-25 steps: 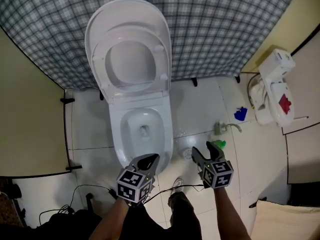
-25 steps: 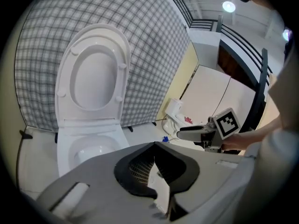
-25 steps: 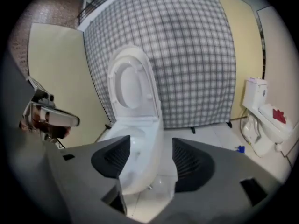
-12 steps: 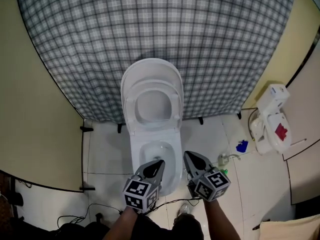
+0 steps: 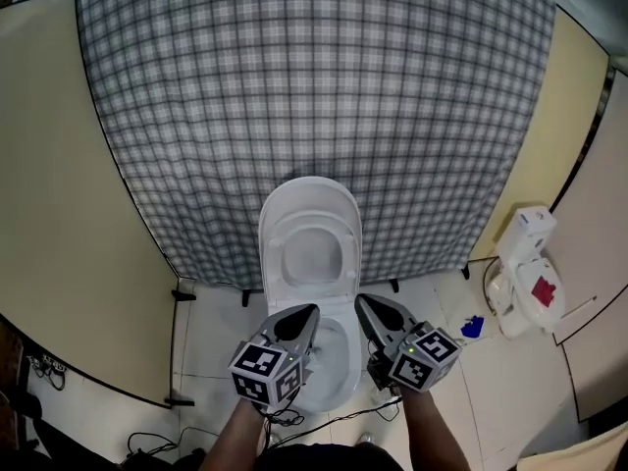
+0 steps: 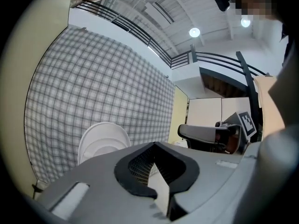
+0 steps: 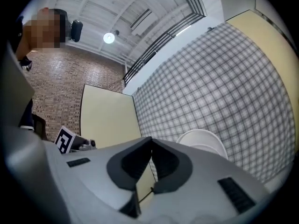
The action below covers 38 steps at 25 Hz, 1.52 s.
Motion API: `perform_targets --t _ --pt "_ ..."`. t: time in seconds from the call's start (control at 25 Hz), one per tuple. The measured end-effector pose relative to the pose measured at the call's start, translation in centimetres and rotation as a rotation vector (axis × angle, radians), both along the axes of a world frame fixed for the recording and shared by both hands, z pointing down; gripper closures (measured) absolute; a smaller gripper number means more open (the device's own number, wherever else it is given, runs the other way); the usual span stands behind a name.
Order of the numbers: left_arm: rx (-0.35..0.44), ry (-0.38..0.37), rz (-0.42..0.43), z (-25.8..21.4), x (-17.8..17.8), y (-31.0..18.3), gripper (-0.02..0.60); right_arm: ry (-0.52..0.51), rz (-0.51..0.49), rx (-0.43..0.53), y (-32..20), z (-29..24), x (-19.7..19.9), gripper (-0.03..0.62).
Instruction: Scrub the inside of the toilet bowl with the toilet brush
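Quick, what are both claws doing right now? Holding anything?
Left claw: closed, holding nothing.
Right claw: closed, holding nothing.

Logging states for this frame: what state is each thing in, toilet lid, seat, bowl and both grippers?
Toilet lid: raised, upright against the checked wall.
Toilet seat: raised, resting against the lid.
Toilet bowl: uncovered, partly hidden behind the grippers.
Left gripper: shut, nothing between its jaws.
Right gripper: shut, nothing between its jaws.
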<state>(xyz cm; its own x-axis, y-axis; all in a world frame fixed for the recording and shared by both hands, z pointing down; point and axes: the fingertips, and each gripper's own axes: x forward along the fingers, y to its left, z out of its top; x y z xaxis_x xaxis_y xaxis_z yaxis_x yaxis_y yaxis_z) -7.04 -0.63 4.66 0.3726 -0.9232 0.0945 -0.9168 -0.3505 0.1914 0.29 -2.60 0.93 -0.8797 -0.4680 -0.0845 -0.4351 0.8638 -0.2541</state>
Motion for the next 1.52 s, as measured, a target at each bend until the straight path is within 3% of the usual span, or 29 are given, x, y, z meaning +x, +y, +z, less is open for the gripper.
perform_targets --t 0.16,0.6,0.8,0.96,1.2,1.52 --pt "0.026 -0.03 0.017 -2.4 0.1 -0.3 0.574 0.03 -0.05 0.039 0.4 -2.3 -0.9 0.591" --pt "0.084 -0.054 0.0 -6.7 0.0 1.3 0.574 0.105 -0.051 0.163 2.3 -5.2 -1.2 0.59" --pt "0.065 -0.04 -0.024 -6.5 0.6 2.3 0.574 0.13 -0.078 0.151 3.6 -4.9 -0.6 0.591" --pt "0.106 -0.041 -0.037 -6.8 -0.1 4.7 0.574 0.124 -0.065 0.181 5.5 -4.6 -1.1 0.591" --pt "0.087 -0.043 0.0 -6.0 -0.5 -0.2 0.574 0.142 -0.03 0.144 0.4 -3.0 -1.8 0.591" --pt "0.095 -0.035 -0.001 -6.2 0.4 0.5 0.573 0.143 -0.024 0.155 1.1 -3.0 -1.4 0.591"
